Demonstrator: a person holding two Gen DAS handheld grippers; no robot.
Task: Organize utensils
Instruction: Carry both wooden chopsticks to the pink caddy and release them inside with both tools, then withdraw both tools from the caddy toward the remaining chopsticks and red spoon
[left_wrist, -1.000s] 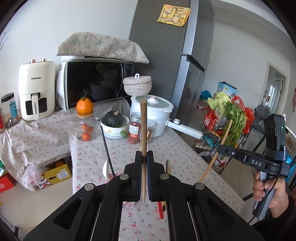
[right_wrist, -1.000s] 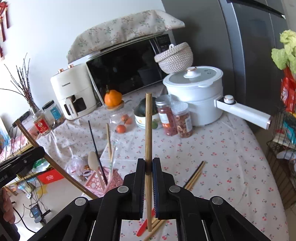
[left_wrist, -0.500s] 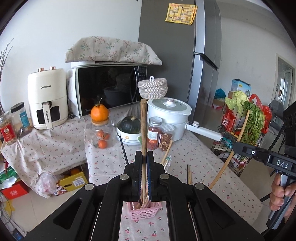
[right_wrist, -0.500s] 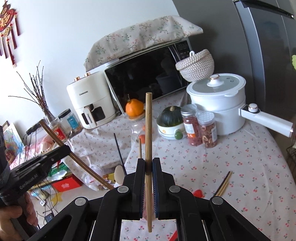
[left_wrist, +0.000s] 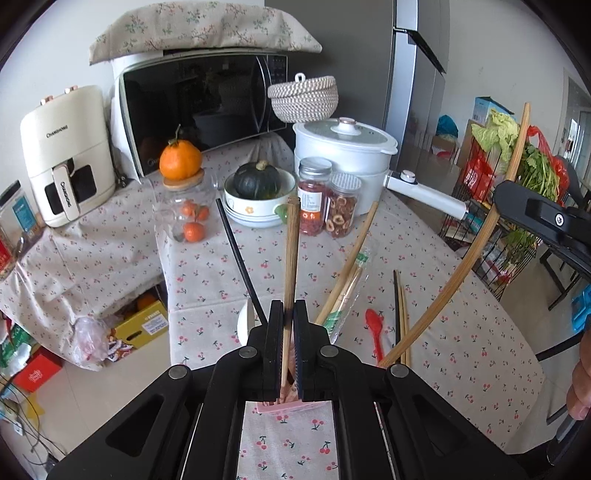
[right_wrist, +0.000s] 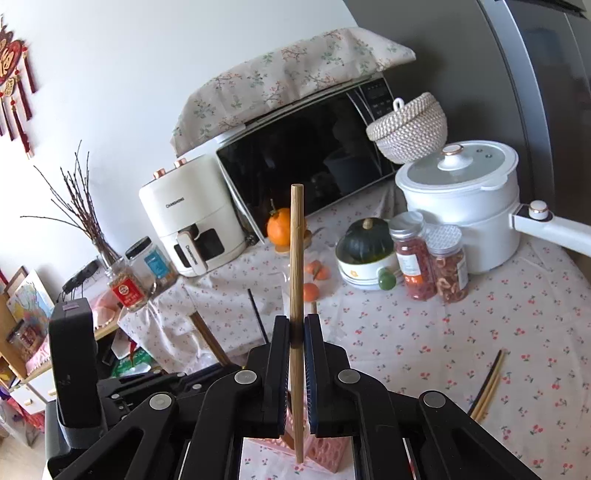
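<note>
My left gripper (left_wrist: 290, 314) is shut on a brown wooden chopstick (left_wrist: 291, 251) that stands nearly upright. Its lower end hangs over the pink basket (left_wrist: 275, 406) just below the fingers. A black chopstick (left_wrist: 238, 258), a wooden one (left_wrist: 349, 264) and a wrapped pair lean out of that basket. My right gripper (right_wrist: 295, 325) is shut on a pale bamboo chopstick (right_wrist: 296, 258), upright above the same pink basket (right_wrist: 327, 456). In the left wrist view the right gripper (left_wrist: 504, 194) enters from the right with its chopstick (left_wrist: 458, 273) slanting down towards the basket.
Loose chopsticks (left_wrist: 400, 314) and a red spoon (left_wrist: 375, 328) lie on the cherry-print cloth right of the basket. Behind stand two spice jars (left_wrist: 327, 199), a bowl with a squash (left_wrist: 255, 195), a white pot (left_wrist: 343, 155), a microwave (left_wrist: 199, 110) and an air fryer (left_wrist: 62, 155).
Both grippers have closed in on the pink basket, each still holding its chopstick. The left one has dropped and tilted down over it. The right one's basket has come under its fingers.
</note>
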